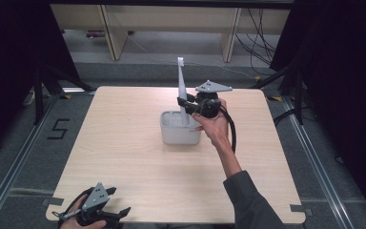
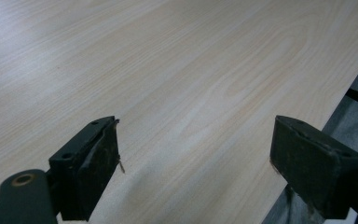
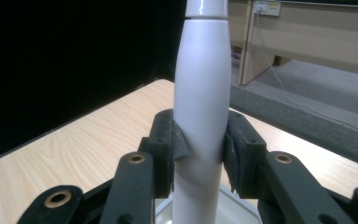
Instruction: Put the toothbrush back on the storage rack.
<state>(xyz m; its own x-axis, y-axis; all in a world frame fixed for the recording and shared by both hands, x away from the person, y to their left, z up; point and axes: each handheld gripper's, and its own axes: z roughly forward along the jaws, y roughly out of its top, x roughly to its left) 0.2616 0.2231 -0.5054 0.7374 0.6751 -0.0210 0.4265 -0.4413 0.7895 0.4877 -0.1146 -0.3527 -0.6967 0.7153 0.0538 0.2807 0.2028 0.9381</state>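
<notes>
Right now the white toothbrush [image 1: 182, 86] stands nearly upright over the middle of the table, its thin head end pointing up and its thick handle reaching down into the grey holder [image 1: 179, 128]. From the right gripper view the handle [image 3: 201, 107] rises straight between the two black jaws, which press against it from both sides, so the right gripper [image 1: 187, 105] is pinching the toothbrush low on its handle. The foam pads [image 3: 179, 144] bulge a little where they meet the white plastic. The holder is a small rounded box with open compartments at the top, and it sits on the table [image 1: 124, 143] just below and in front of the right hand [image 1: 213, 125]. Whether the bottom of the toothbrush touches the inside of the holder cannot be told.

The left gripper [image 1: 106, 210] rests at the near left corner of the table, well apart from the holder. In the left gripper view its jaws stand spread wide with bare wood [image 2: 177, 84] between them. Beyond the far edge of the table, pale wooden furniture legs [image 1: 109, 33] and loose cables [image 1: 259, 38] stand on a grey floor.
</notes>
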